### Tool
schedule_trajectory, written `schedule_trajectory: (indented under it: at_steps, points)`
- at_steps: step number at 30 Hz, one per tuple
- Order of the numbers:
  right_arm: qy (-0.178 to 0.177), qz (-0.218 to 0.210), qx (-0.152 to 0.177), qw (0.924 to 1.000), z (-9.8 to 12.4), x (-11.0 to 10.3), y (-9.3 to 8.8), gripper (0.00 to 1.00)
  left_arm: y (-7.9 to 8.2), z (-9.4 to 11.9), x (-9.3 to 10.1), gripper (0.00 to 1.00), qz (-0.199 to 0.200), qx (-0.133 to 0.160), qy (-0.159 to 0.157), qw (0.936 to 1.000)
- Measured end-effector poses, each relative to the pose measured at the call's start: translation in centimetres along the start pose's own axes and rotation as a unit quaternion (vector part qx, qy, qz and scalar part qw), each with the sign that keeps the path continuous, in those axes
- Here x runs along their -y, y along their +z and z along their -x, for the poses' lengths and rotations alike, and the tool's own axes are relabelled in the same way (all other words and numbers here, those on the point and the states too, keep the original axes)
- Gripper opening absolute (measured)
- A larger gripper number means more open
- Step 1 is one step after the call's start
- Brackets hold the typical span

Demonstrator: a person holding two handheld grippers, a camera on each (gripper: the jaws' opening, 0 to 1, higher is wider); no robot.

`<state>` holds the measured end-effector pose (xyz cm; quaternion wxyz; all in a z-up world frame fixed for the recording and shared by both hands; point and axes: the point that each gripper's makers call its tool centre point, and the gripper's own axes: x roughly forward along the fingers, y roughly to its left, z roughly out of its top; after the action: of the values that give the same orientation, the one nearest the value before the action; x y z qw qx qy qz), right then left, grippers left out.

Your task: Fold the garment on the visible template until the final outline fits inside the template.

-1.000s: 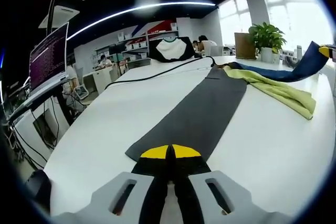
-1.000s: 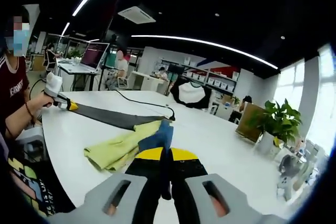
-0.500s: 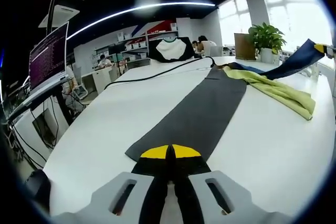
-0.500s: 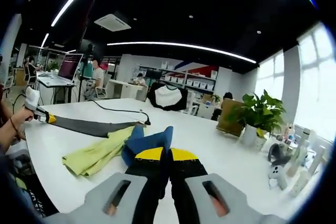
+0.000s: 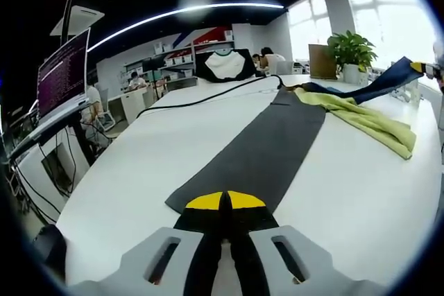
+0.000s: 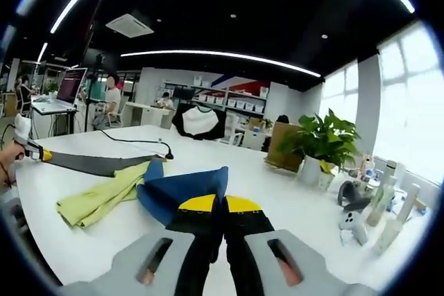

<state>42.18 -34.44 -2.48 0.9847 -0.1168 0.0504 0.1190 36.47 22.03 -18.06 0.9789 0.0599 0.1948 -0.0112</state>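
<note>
A long dark grey cloth strip (image 5: 267,150) lies flat on the white table (image 5: 139,164). My left gripper (image 5: 222,202) is shut on its near end. At its far end lie a crumpled yellow-green cloth (image 5: 364,119) and a navy cloth (image 5: 385,82), whose end is lifted off the table toward the right gripper (image 5: 429,67). In the right gripper view my right gripper (image 6: 222,204) is shut on the navy cloth (image 6: 182,188). The yellow-green cloth (image 6: 100,197) and grey strip (image 6: 97,163) stretch away to the left gripper (image 6: 33,151) in a hand. Whether the cloths are one piece is unclear.
A black cable (image 5: 208,98) curves across the table beyond the strip. A potted plant (image 6: 316,149) and several small bottles (image 6: 385,206) stand along the window side. A laptop (image 5: 64,74) stands off the table's left edge. People sit at desks behind.
My right gripper has drawn the navy cloth further from the left gripper, and more of it is spread open. The left gripper and the grey strip have stayed put.
</note>
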Motion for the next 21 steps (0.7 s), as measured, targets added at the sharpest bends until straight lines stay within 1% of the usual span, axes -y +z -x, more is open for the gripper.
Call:
schedule_trajectory:
  at_steps: [4,8,15,21]
  points:
    - [-0.011,-0.002,-0.007,0.9999,-1.0,1.3,-0.5,0.00,0.0,-0.1,-0.1,0.00,0.002,0.002,-0.004,1.0000]
    - [-0.020,-0.003,-0.020,0.9996,-2.0,2.7,-1.5,0.00,-0.1,0.0,-0.1,0.00,0.006,0.007,-0.005,0.9999]
    - [-0.038,-0.006,-0.037,0.9986,-3.1,4.6,-3.0,0.00,-0.1,-0.1,-0.1,0.00,0.009,0.009,-0.006,0.9999]
    - [-0.052,-0.002,-0.048,0.9975,-3.8,5.9,-3.7,0.00,-0.1,-0.1,-0.1,0.00,0.008,0.009,-0.006,0.9999]
